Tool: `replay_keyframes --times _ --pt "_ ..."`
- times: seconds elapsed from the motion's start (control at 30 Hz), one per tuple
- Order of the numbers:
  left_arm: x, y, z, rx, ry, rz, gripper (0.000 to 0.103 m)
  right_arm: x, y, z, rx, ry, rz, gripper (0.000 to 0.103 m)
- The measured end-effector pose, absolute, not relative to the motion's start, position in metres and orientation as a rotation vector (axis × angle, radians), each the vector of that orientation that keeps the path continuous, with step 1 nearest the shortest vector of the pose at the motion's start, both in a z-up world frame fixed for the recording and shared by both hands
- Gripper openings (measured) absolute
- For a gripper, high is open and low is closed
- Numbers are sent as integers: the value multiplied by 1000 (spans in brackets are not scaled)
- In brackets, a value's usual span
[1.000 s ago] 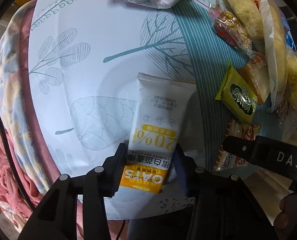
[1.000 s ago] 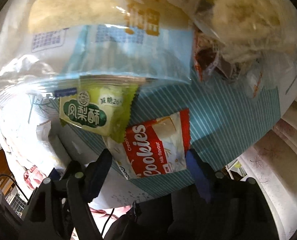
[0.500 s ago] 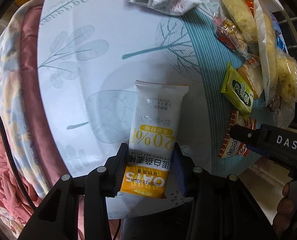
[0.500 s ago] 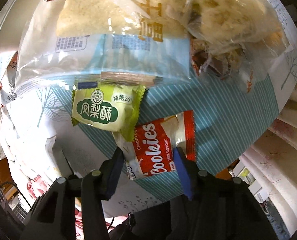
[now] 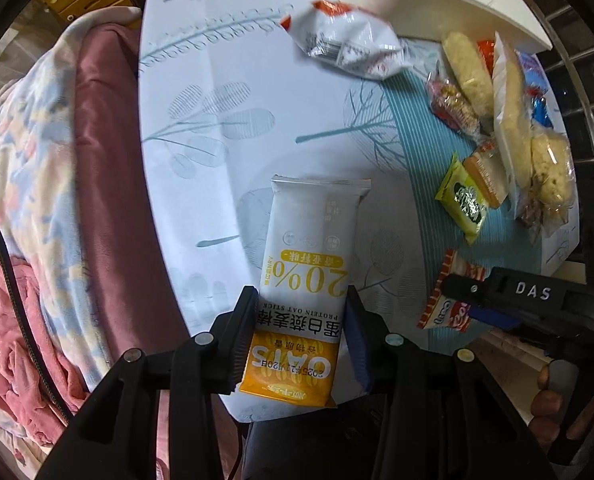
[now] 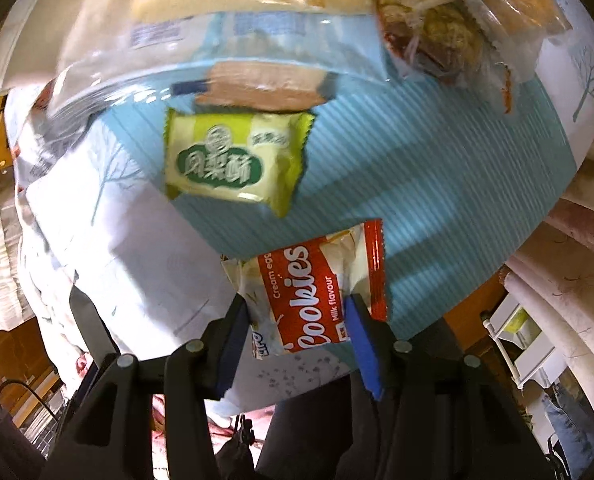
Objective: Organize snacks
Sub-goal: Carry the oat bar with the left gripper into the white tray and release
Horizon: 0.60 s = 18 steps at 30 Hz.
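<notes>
Jaws pinching — left gripper [image 5: 299, 336] one oat bar [image 5: 303, 280], right gripper [image 6: 295, 320], just closed, one cookie packet [image 6: 313, 296].

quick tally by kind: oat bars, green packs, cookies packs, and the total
oat bar: 1
green pack: 1
cookies pack: 1
total: 3

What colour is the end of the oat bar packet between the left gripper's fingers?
Orange-yellow with white OATS lettering on the oat bar packet; clearest in the left wrist view.
</notes>
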State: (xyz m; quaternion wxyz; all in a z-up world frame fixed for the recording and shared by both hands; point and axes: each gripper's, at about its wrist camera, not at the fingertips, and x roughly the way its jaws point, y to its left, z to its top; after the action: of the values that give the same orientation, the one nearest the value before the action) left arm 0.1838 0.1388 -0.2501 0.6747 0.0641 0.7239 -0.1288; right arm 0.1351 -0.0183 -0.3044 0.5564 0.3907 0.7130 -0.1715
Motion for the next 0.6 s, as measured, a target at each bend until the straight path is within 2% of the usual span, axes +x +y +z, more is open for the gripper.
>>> replay_keyframes --times 0.6 --pt "224 133 -146 -3 1499 -269 41 165 10 -207 710 1481 -124 49"
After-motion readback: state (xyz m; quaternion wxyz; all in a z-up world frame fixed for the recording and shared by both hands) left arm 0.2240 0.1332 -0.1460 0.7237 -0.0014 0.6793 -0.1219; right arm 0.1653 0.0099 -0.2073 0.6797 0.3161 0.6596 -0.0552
